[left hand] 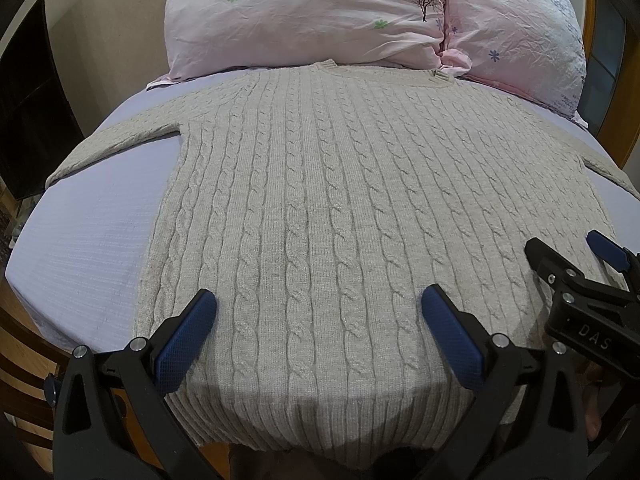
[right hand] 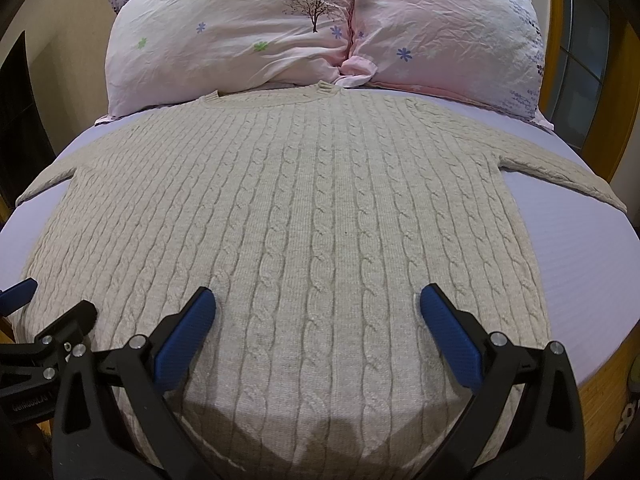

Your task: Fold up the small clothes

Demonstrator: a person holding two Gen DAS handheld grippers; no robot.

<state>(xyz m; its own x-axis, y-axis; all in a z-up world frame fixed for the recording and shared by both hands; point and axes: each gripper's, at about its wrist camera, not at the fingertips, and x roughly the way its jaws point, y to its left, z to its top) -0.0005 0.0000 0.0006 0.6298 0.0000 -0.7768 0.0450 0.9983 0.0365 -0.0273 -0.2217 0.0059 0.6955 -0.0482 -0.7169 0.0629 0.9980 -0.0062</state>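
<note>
A beige cable-knit sweater point(left hand: 320, 200) lies flat on the bed, neck toward the pillows, both sleeves spread out to the sides. It also shows in the right wrist view point(right hand: 312, 216). My left gripper point(left hand: 319, 304) is open and empty, hovering over the sweater's hem left of centre. My right gripper point(right hand: 318, 302) is open and empty over the hem right of centre. The right gripper also shows at the right edge of the left wrist view point(left hand: 572, 252), and the left gripper at the left edge of the right wrist view point(right hand: 52, 300).
The bed has a lilac sheet point(left hand: 92, 216). Two pink flowered pillows point(left hand: 304, 12) point(right hand: 448, 28) lie at the head. A wooden bed frame point(right hand: 600, 392) shows at the right. Dark furniture point(left hand: 28, 92) stands at the left by the wall.
</note>
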